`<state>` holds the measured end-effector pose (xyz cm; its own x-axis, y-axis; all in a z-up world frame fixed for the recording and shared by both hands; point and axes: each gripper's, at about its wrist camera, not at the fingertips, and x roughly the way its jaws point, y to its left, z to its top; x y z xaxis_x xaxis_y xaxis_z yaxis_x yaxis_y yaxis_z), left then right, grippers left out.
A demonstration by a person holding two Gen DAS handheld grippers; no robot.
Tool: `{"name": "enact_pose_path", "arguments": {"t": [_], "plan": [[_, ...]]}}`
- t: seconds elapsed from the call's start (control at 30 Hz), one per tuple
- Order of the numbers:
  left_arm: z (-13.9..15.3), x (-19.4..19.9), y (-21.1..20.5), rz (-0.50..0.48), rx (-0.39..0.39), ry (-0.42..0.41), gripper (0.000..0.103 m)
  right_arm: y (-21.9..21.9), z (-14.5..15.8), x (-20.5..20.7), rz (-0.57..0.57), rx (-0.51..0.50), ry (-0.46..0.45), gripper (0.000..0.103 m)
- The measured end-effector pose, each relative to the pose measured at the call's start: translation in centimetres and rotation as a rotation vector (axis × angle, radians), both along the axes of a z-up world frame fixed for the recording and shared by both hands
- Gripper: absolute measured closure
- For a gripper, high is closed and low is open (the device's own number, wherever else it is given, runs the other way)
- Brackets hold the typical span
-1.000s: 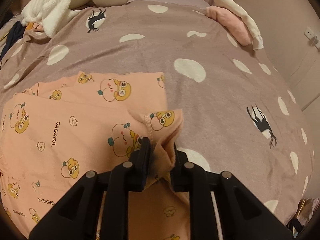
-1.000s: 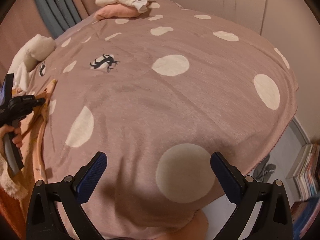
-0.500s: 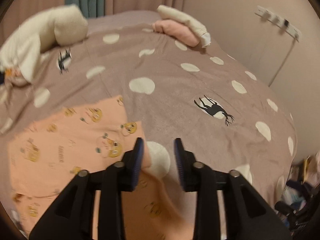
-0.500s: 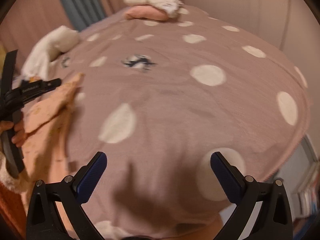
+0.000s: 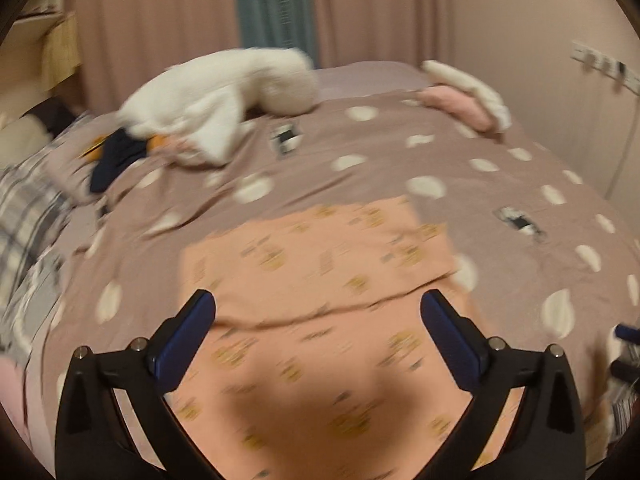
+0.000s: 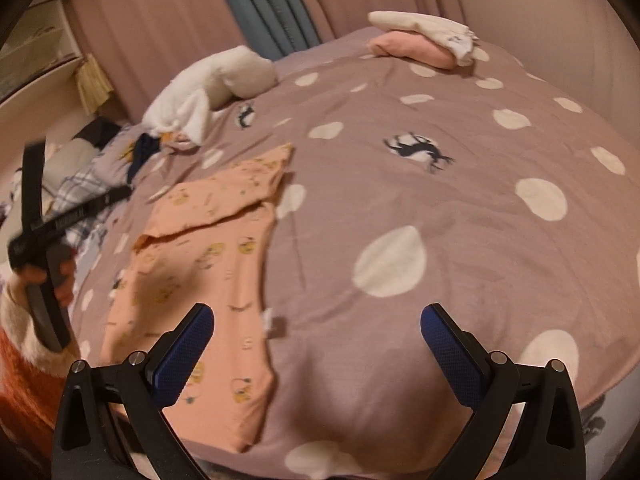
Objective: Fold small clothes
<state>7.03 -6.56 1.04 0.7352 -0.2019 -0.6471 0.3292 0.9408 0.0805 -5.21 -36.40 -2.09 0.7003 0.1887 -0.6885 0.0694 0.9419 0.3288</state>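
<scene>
Peach cartoon-print garment (image 5: 332,280) lying folded on dotted mauve duvet (image 6: 460,208); left gripper (image 5: 318,312), jaws just widening, hovering empty above it; right gripper (image 6: 318,324) gaping, holding nothing.

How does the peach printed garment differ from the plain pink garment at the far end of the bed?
The peach garment carries small yellow cartoon prints; the pink garment is plain. The peach garment lies spread flat with one fold across it; the pink garment is a compact bundle. A white cloth rests on the pink garment; nothing rests on the peach garment. Both lie on the dotted bedspread.
</scene>
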Motion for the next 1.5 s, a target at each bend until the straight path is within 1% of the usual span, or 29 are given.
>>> {"name": "enact_pose_path", "arguments": {"t": [0.03,0.1,0.13,0.2,0.3,0.33,0.5,0.67,0.8,0.87,0.9,0.93,1.03,1.1,1.2,1.23,1.3,1.37,1.43,1.5], "plan": [[-0.4,-0.2,0.7,0.006,0.003,0.019,0.000,0.3,0.1,0.1,0.009,0.003,-0.001,0.001],[-1.9,-0.9,3.0,0.026,0.009,0.087,0.000,1.1,0.1,0.3,0.029,0.000,0.002,0.001],[-2.3,-1.3,3.8,0.046,0.010,0.103,0.000,1.3,0.2,0.3,0.036,-0.001,0.002,0.001],[-3.6,-2.9,6.3,0.119,0.008,0.117,0.000,1.9,0.2,0.4,0.058,0.004,-0.003,0.001],[-5.1,-4.5,8.8,0.185,0.008,0.155,0.000,3.0,0.2,0.9,0.073,-0.005,0.008,0.001],[-5.7,-5.1,9.7,0.209,-0.002,0.180,0.000,3.3,0.2,0.9,0.076,-0.008,0.010,0.001],[-7.6,-6.5,12.4,0.283,-0.069,0.230,0.000,4.7,0.2,1.4,0.104,-0.006,0.022,0.001],[-9.4,-7.8,14.5,0.317,-0.121,0.271,0.000,6.1,-0.2,1.3,0.115,-0.034,0.059,0.001],[-10.6,-8.7,16.2,0.312,-0.203,0.329,0.000,6.8,-0.4,1.3,0.108,-0.056,0.076,0.001],[-11.4,-8.9,16.7,0.313,-0.230,0.368,0.000,7.0,-0.7,1.4,0.102,-0.056,0.080,0.001],[-11.9,-9.1,17.0,0.320,-0.231,0.382,0.001,7.0,-0.9,1.4,0.102,-0.047,0.085,0.001],[-12.2,-9.3,17.1,0.323,-0.229,0.382,0.001,7.0,-1.2,1.4,0.103,-0.039,0.093,0.001],[-12.4,-10.5,17.0,0.296,-0.213,0.332,0.001,7.1,-2.6,1.7,0.112,-0.032,0.135,0.001],[-12.4,-10.8,16.7,0.275,-0.202,0.332,0.001,7.1,-3.8,1.9,0.115,-0.021,0.177,0.001],[-12.7,-11.3,16.8,0.253,-0.238,0.349,0.001,6.8,-5.6,1.6,0.124,0.050,0.226,0.001],[-12.6,-11.6,16.8,0.236,-0.265,0.354,0.001,6.6,-5.9,1.5,0.121,0.068,0.230,0.001],[-12.6,-12.0,16.7,0.197,-0.325,0.368,0.001,6.2,-6.1,1.1,0.119,0.095,0.222,0.001],[-12.6,-12.3,16.3,0.156,-0.359,0.372,0.001,5.9,-5.9,0.9,0.123,0.120,0.216,0.001],[-12.8,-12.7,15.7,0.131,-0.357,0.368,0.002,5.8,-6.0,0.7,0.133,0.132,0.220,0.001],[-12.8,-13.1,15.1,0.121,-0.340,0.358,0.002,6.2,-6.3,0.4,0.146,0.122,0.230,0.001]]}}
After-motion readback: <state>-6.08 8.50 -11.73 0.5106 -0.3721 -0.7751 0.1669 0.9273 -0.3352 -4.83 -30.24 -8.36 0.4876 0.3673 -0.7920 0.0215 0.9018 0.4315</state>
